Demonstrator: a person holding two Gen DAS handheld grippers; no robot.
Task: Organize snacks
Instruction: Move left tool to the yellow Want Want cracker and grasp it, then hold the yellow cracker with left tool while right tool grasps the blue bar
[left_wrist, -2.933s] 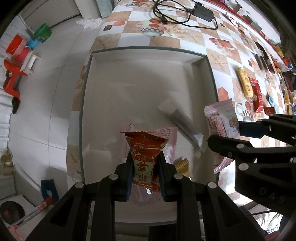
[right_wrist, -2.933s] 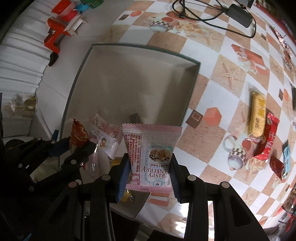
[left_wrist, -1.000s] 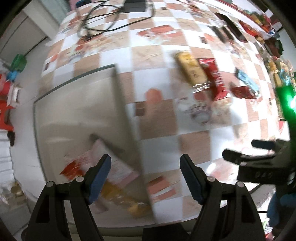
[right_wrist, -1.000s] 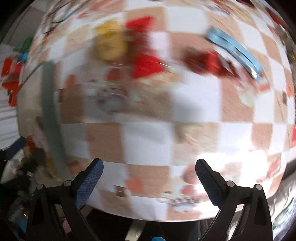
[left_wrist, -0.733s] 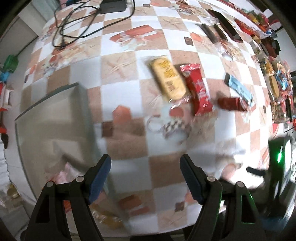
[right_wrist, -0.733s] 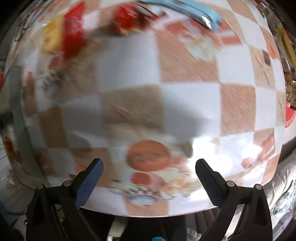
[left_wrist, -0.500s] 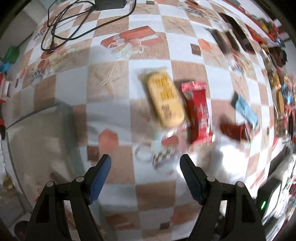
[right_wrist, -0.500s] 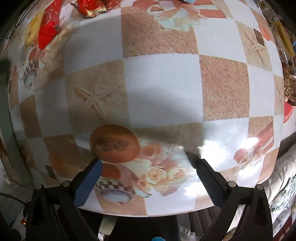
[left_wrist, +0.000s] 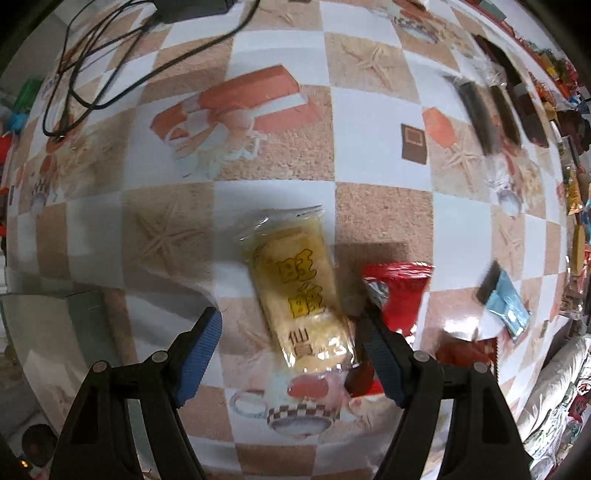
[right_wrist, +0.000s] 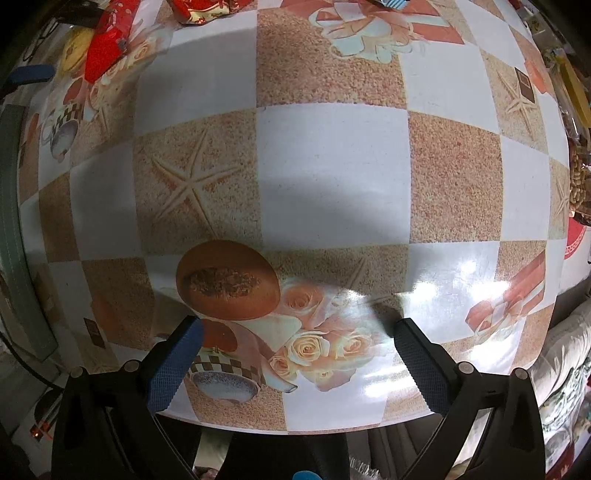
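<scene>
My left gripper (left_wrist: 290, 334) is open, low over the checked tablecloth, with a yellow rice-cracker packet (left_wrist: 299, 295) lying between its fingers. A red packet (left_wrist: 397, 291) lies just right of it, against the right finger (left_wrist: 380, 350). A light blue packet (left_wrist: 506, 306) and a small dark red packet (left_wrist: 469, 349) lie further right. My right gripper (right_wrist: 293, 363) is open and empty over bare tablecloth near the table's front edge. The yellow packet (right_wrist: 74, 51) and the red packet (right_wrist: 105, 48) show at the top left of the right wrist view.
The grey box's corner (left_wrist: 51, 314) is at the left; its rim also shows in the right wrist view (right_wrist: 13, 218). A black cable (left_wrist: 110, 66) lies at the far left. Dark snack bars (left_wrist: 491, 110) and several more packets line the far right. The table edge (right_wrist: 332, 428) is close below.
Both grippers let go of their packets in the box and opened. The left moved right and down onto the yellow packet. The right swung right to bare table.
</scene>
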